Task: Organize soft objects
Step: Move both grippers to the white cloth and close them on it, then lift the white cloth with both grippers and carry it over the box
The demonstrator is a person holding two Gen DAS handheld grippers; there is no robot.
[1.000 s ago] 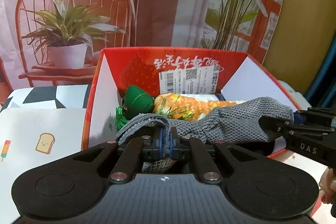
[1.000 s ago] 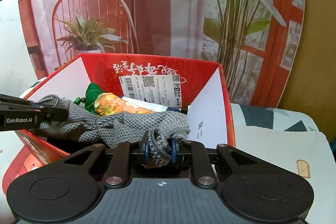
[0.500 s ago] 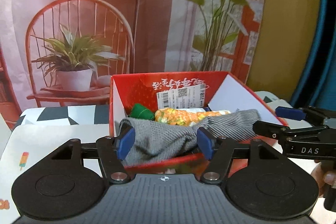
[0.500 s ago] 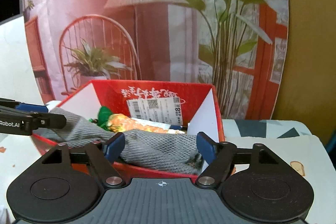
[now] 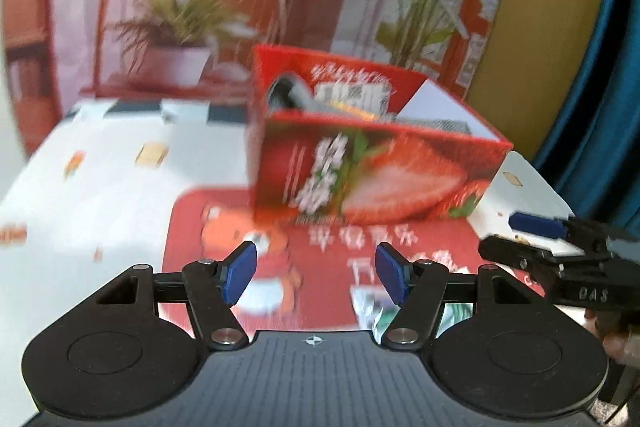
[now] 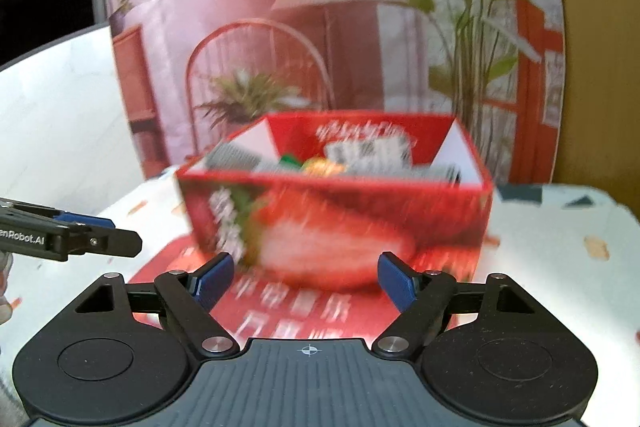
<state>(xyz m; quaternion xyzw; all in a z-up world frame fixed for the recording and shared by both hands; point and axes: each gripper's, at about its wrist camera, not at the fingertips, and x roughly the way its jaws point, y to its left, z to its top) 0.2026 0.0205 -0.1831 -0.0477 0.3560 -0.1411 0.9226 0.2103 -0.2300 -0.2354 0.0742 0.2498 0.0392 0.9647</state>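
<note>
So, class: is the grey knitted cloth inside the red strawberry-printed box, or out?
Inside: grey knitted cloth lies within the red strawberry-printed box; both grippers empty.

Even, bright indoor light and heavy motion blur smear the red box (image 5: 376,171) and the backdrop (image 6: 248,7) behind it, while fisheye distortion bends both views toward dark corners.

Both wrist views face box (image 5: 376,171) (image 6: 336,211) (blurred, seemingly near).

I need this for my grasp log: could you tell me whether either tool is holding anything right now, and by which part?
Nothing is held. The left tool and the right tool are both open, with nothing between their fingers.
</note>
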